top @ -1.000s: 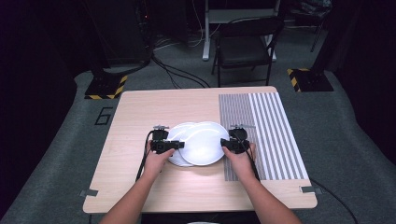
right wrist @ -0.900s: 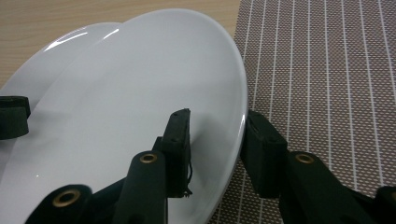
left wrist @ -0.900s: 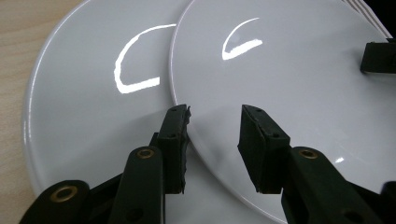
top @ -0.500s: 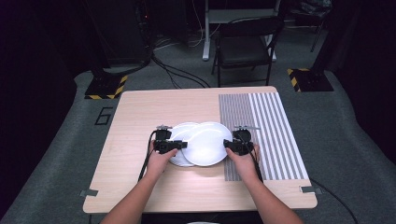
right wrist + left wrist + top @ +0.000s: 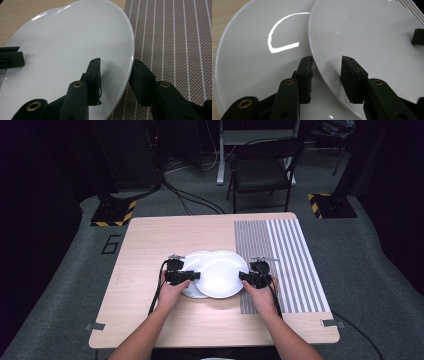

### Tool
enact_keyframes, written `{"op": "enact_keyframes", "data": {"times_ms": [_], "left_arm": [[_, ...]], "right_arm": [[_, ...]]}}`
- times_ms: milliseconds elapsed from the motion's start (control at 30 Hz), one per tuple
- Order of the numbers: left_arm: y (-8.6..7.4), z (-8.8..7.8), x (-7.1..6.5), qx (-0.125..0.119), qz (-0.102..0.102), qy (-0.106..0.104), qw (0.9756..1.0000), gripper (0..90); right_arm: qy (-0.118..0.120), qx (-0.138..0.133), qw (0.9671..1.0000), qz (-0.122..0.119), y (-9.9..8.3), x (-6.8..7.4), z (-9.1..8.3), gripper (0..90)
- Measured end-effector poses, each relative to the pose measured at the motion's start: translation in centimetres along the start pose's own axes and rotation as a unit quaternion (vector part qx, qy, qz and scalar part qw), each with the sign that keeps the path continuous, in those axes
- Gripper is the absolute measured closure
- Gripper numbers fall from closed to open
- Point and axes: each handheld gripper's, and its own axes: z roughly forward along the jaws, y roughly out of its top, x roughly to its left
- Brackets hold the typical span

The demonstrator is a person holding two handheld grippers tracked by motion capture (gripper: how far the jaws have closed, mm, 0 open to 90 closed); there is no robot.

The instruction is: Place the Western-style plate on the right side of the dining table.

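White upper plate (image 5: pixel 220 274), apparently bare, overlaps 1 lower plate (image 5: pixel 189 265); both tools straddle its rim, jaws just easing apart.

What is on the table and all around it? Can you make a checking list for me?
Surface: pale wood table with a striped grey mat on its right part.
Job's things: two white plates; the top plate overlaps the bottom plate and reaches the mat's edge.
Clutter: nothing seen.
Grippers: left gripper has one jaw on each side of the top plate's rim; right gripper stands the same way at the opposite rim. Both have just been opening a little; whether the pads press, cannot tell.
Cables: a black cable trails from the left gripper; more cables lie on the floor.
Surroundings: grey carpet, a folding chair, striped floor plates.
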Motion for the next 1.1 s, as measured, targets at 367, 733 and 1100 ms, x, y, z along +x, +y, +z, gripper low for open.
{"op": "enact_keyframes", "data": {"times_ms": [367,733,1100], "left_arm": [[-0.2,0.4,-0.5,0.003,0.007,0.005,1.0000,56.0],[-0.4,0.5,-1.1,-0.003,0.019,0.018,0.9997,55.9],[-0.4,0.3,-1.3,-0.003,0.015,0.003,0.9999,54.8]], "right_arm": [[-0.003,-0.003,0.9999,-0.010,-0.2,0.2,-0.3,61.7],[-0.006,0.000,0.9996,-0.028,-0.9,0.3,-1.6,62.0],[0.000,0.011,0.9998,-0.017,-1.5,0.1,-1.8,61.3]]}}
